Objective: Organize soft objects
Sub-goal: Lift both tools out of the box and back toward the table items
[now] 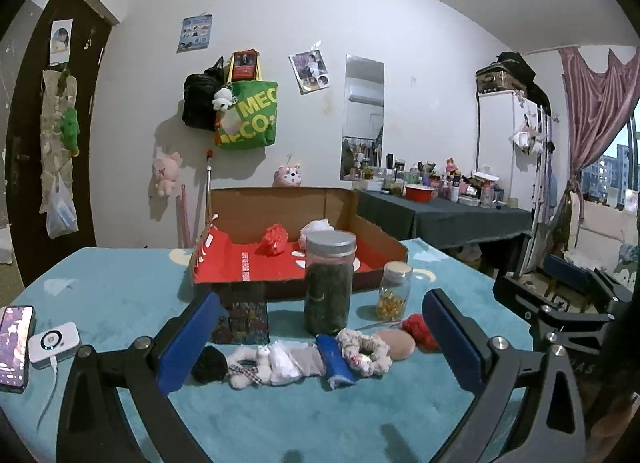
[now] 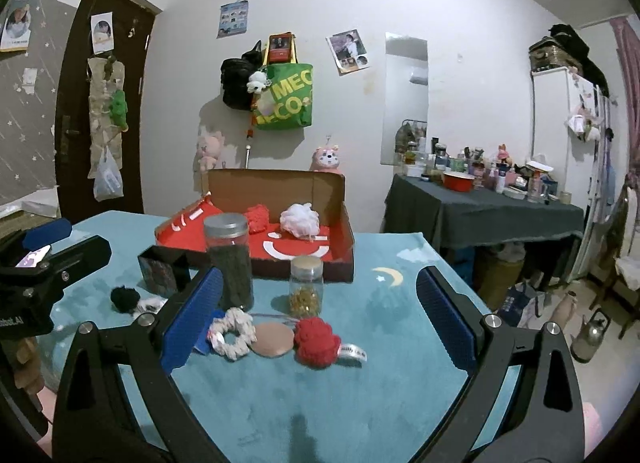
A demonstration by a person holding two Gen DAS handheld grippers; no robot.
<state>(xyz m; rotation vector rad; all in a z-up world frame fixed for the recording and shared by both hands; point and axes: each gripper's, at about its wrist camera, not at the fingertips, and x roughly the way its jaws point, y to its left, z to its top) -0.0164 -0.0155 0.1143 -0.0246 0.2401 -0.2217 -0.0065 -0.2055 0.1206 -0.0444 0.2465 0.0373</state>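
A: You hold both tools low over the teal blanket (image 1: 120,291). Your left gripper (image 1: 320,343) stands with its blue pads wide apart, nothing pressed between them. Your right gripper (image 2: 320,319) is spread just as wide and grips nothing.

B: And the soft things?

A: A row of them lies across the blanket in front of you. From your left camera: a black pom-pom (image 1: 209,364), a small plush toy (image 1: 250,367), a white fluffy piece (image 1: 283,363), a blue cloth (image 1: 335,359), a frilly scrunchie (image 1: 364,351), a tan powder puff (image 1: 396,343) and a red knitted flower (image 1: 420,329). From your right camera the scrunchie (image 2: 232,333), puff (image 2: 272,340) and flower (image 2: 318,341) lie touching one another, between your open pads.

B: Anything already sorted?

A: Two pieces sit inside the open red-lined cardboard box (image 2: 344,239) behind the row: a red knitted item (image 2: 257,218) and a white mesh puff (image 2: 300,220). A tall dark-filled jar (image 2: 230,263) and a small jar of yellow capsules (image 2: 306,287) stand between the box and the row.
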